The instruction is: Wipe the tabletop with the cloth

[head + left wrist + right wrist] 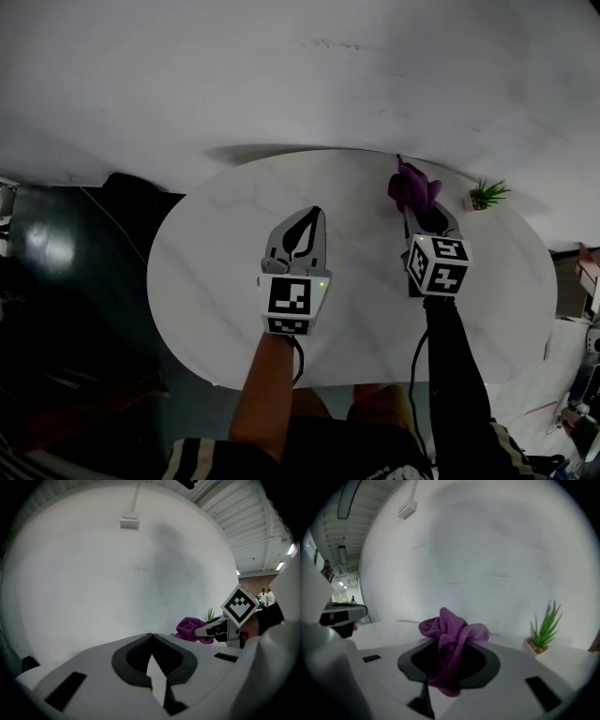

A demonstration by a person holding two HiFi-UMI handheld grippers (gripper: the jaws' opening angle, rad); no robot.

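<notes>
The left gripper [315, 217] is held over the middle of the table [202, 281], its marker cube toward the table's near edge. Its jaws are pressed together at the tips with nothing between them. The right gripper [427, 220], on an arm in a dark sleeve [459, 356], is over the right half of the table, level with the left one and a little apart from it. Its jaws are clamped on a purple cloth [412, 187]. The cloth bunches up in folds beyond the jaw tips and a tail of it hangs back through the gap between them. The bunch sits over the far part of the table; whether it touches the tabletop cannot be told. A small potted plant [485, 195] stands at the table's far right edge, near the cloth. A white wall [281, 75] rises behind the table.
</notes>
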